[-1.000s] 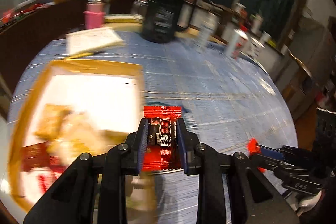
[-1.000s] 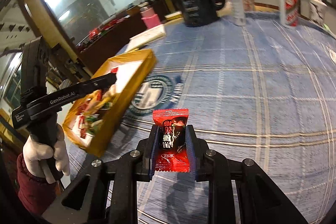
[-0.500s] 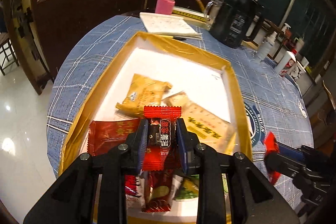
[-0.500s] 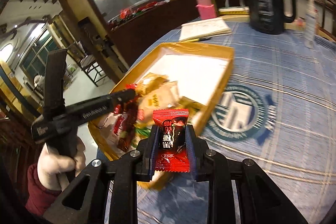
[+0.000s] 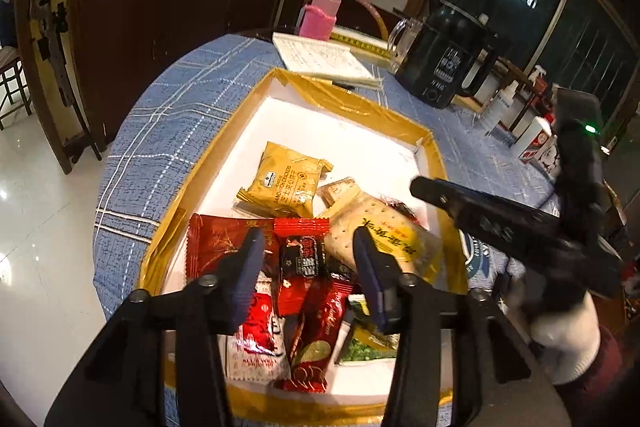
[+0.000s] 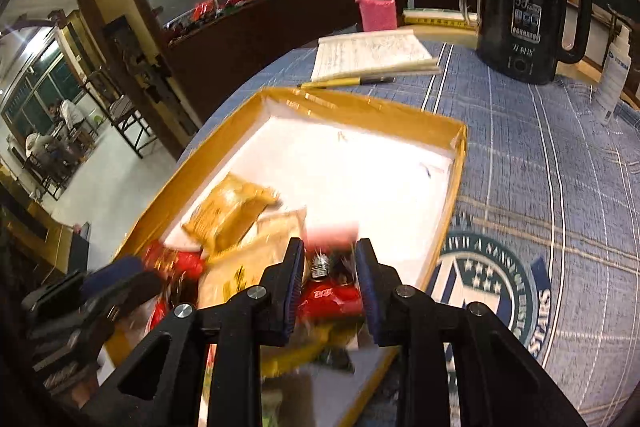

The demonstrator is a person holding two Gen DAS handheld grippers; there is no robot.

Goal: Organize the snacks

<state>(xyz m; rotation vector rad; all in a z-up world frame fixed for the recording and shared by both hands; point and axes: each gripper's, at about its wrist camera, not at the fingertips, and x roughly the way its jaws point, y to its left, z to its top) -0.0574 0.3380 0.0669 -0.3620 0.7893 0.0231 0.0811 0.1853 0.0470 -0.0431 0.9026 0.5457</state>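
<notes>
Lying in the yellow box (image 5: 434, 163) among other snacks, a red candy (image 5: 302, 259) is seen between the spread-apart left claw (image 5: 306, 267). The right claw (image 6: 328, 285) seems parted around a blurry red candy (image 6: 330, 301).

The tray (image 5: 240, 131) sat on the table (image 5: 168, 115), its snack packets (image 5: 304, 259) heaped at the near end. Behind it lay a notebook (image 6: 372, 53) with a pen (image 6: 348, 81) in front, and the kettle (image 6: 524, 7) stood to their right.
</notes>
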